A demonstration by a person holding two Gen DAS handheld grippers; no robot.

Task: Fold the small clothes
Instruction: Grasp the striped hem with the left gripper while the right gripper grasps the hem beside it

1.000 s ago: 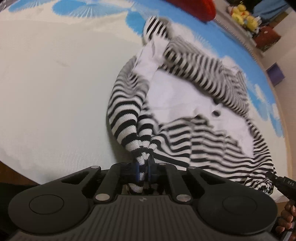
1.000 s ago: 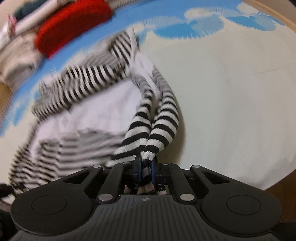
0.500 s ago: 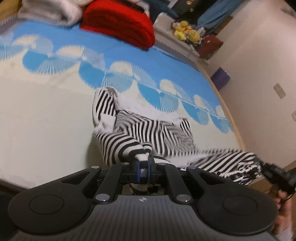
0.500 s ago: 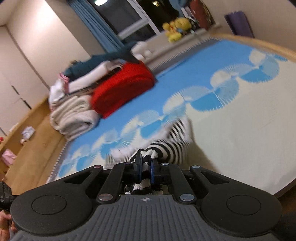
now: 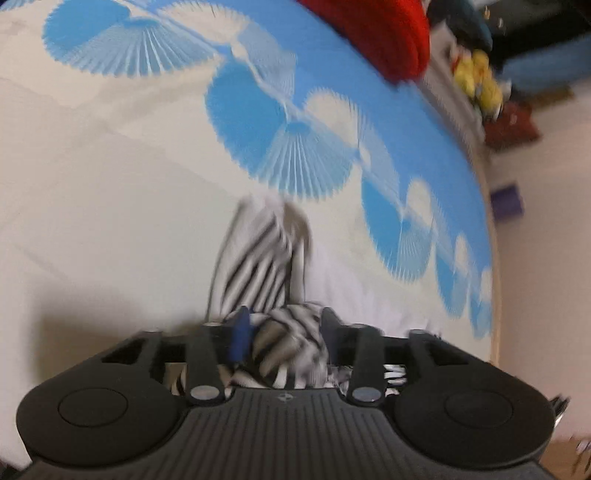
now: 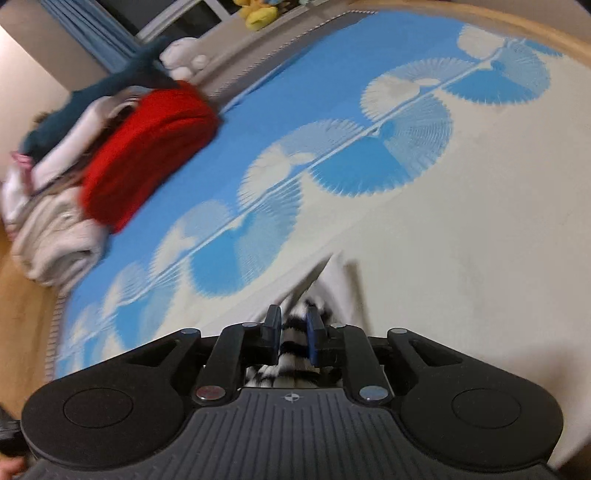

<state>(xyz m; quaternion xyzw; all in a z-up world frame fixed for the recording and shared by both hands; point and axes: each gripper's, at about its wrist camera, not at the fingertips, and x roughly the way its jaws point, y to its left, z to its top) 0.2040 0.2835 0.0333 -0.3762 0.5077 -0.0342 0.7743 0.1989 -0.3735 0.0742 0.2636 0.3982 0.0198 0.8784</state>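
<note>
We work over a cream mat [image 6: 480, 221] printed with blue fan shapes, and its far side carries the clutter: a thick red folded knit [image 6: 147, 147] sits on a stack of folded clothes [image 6: 55, 236] near the mat's far left corner in the right wrist view, with a dark teal garment [image 6: 110, 92] on top and pale towels beneath. Beyond the mat's far edge we see yellow plush toys [image 5: 476, 85] and a white plush toy [image 6: 184, 59] by a blue curtain [image 6: 85, 33], plus a small purple box [image 5: 506, 201] against the wall. Nothing lies between us and that pile; the middle of the mat is bare. The black-and-white striped garment [image 5: 258, 266] lies at the mat's near edge, bunched right under both claws, its stripes smeared by blur, with a plain white part [image 5: 340, 288] spreading to the right. Our left gripper [image 5: 284, 332] is opening, its jaws well apart with a loose wad of striped cloth between them. Our right gripper [image 6: 291, 328] is also opening, its jaws only slightly parted around a narrow striped fold [image 6: 293, 343], and we cannot tell whether the pads still press it.
</note>
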